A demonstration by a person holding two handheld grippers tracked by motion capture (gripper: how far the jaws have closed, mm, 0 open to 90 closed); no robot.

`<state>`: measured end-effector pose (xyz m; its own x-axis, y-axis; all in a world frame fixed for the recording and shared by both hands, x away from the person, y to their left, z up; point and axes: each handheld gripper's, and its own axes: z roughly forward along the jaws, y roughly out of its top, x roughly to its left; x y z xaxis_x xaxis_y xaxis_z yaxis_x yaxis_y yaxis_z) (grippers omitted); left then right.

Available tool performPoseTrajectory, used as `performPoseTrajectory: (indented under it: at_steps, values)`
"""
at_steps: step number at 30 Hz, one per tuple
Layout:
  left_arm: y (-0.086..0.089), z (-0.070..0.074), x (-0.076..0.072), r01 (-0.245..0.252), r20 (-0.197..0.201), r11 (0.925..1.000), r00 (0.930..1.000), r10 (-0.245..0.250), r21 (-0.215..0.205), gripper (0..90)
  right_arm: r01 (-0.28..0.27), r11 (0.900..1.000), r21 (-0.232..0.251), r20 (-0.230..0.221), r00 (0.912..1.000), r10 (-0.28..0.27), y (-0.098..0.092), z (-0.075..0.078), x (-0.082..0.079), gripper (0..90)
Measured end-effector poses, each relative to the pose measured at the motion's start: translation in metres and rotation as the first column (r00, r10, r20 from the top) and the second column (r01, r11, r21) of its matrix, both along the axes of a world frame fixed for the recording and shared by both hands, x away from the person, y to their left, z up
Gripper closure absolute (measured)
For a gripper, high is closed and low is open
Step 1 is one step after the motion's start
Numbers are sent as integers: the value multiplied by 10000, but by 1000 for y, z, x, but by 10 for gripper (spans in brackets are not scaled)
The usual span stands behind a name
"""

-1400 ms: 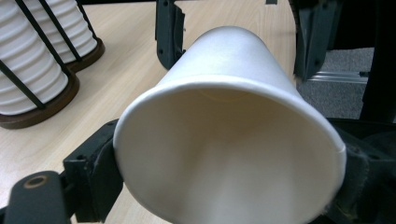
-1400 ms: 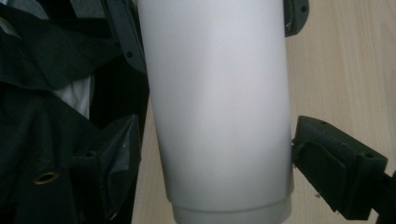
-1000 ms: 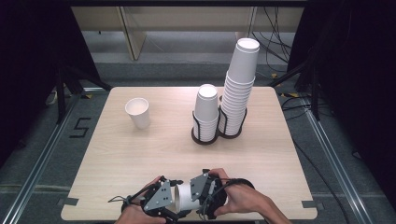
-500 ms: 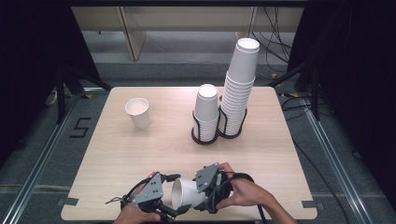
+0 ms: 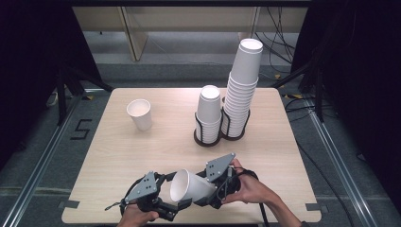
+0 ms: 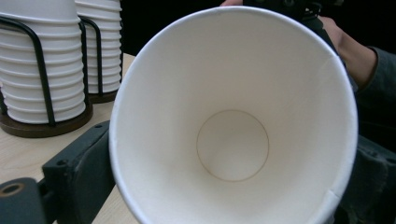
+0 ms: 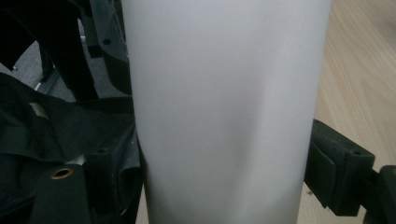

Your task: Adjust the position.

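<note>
1. Paper cup [image 5: 191, 188]: plain white, tapered, lying on its side just above the near edge of the tabletop [image 5: 156, 146], between the two tools. Its open mouth faces the left tool; the left gripper view looks straight into it, showing a clean white interior, a thin rolled rim and a faint ring marking the round base [image 6: 232, 145].
2. Cup wall, right gripper view [image 7: 224, 112]: smooth, matte, unprinted, with a slight vertical crease in the shading.
3. Right tool [image 5: 218, 187]: clenched on the narrow, base end of the cup, one black jaw on each side of the wall.
4. Left tool [image 5: 166, 208]: at the cup's mouth, its jaws standing apart outside the rim. The jaws have just been opening and then easing back a little; the pads do not visibly press on the cup.
5. Single upright cup [image 5: 140, 114]: far left of the tabletop, well apart.
6. Two black wire holders [image 5: 208, 135] at centre-back, side by side, bearing a short cup stack [image 5: 209, 111] and a tall cup stack [image 5: 242, 87].
</note>
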<state>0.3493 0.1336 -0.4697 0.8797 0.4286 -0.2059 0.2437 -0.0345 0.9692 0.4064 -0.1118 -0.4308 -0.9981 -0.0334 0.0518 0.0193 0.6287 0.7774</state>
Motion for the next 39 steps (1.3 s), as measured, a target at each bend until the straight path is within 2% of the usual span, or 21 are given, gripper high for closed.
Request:
performPoseTrajectory:
  at_steps: [2, 6, 8, 10, 11, 13, 16, 17, 18, 19, 21, 22, 23, 24, 26, 27, 29, 33, 35, 39]
  values:
    - [-1, 0, 0, 39, 77, 9997, 10000, -37, -260, 54, 16, 10000, 96, -89, 10000, -15, 1, 0, -1, 216]
    - [1, 3, -1, -23, 273, 10000, 9996, 23, -15, 70, -1, 9997, 249, -227, 9997, 6, 4, -4, -1, 217]
    - [2, 4, -1, 57, 349, 9999, 9994, -52, -129, 87, -12, 9996, 285, -269, 9996, 19, 5, -5, -1, 217]
    - [2, 5, -1, 65, 373, 10000, 9993, -63, -36, 107, 45, 9996, 265, -205, 9998, -39, 5, -6, -1, 213]
    - [1, 6, -2, 63, 395, 10000, 9992, -63, 1, 116, 79, 9998, 185, -351, 9994, -73, 6, -6, -2, 208]
    - [1, 6, -2, 49, 473, 9998, 9989, -57, 182, 126, 214, 9998, -20, -316, 9993, -214, 7, -7, -2, 198]
    - [2, 8, -2, -20, 512, 9999, 9987, 14, 121, 131, 475, 9982, -376, -199, 9986, -483, 7, -8, -3, 185]
    - [4, 9, -2, -64, 519, 9999, 9986, 56, 155, 131, 479, 9975, -516, -107, 9988, -485, 6, -8, -3, 188]
    - [4, 9, -1, -58, 544, 10000, 9985, 57, 8, 131, 486, 9964, -695, -94, 9987, -494, 5, -8, -3, 192]
    - [5, 10, -2, -96, 509, 9998, 9987, 87, 183, 131, 466, 9960, -761, -5, 9989, -468, 5, -8, -3, 207]
    - [5, 10, -2, -71, 475, 9999, 9989, 63, 154, 130, 454, 9959, -777, 16, 9990, -454, 5, -9, -3, 234]
    - [3, 8, -1, 34, 565, 10000, 9984, -34, 7, 126, 417, 9958, -821, 61, 9991, -413, 6, -9, -4, 238]
    - [3, 9, -2, -48, 540, 9997, 9985, 36, 219, 120, 331, 9956, -878, 75, 9994, -326, 7, -10, -4, 242]
    - [2, 8, -3, -91, 519, 9999, 9986, 86, 94, 109, 213, 9961, -855, 170, 9997, -199, 8, -11, -5, 246]
    - [1, 8, -3, -179, 633, 9998, 9978, 178, 13, 84, 95, 9977, -672, 16, 10000, -94, 7, -13, -5, 248]
    - [0, 8, -3, -242, 611, 9997, 9978, 247, -88, 77, 37, 9990, -452, 19, 10000, -36, 7, -14, -3, 249]
    - [0, 9, -4, -313, 683, 9992, 9971, 329, -237, 73, 10, 10000, -2, -307, 9995, -10, 6, -16, -2, 249]
    - [-1, 9, -5, -281, 588, 9985, 9978, 308, -464, 84, -22, 9986, 535, -556, 9984, 52, 8, -15, -2, 249]
    - [-2, 9, -5, -322, 623, 9985, 9974, 350, -440, 102, 0, 9985, 549, -406, 9992, 22, 9, -15, -3, 248]
    - [-2, 8, -4, -261, 598, 9987, 9978, 287, -445, 115, 26, 9979, 652, -541, 9985, 9, 12, -18, -4, 247]
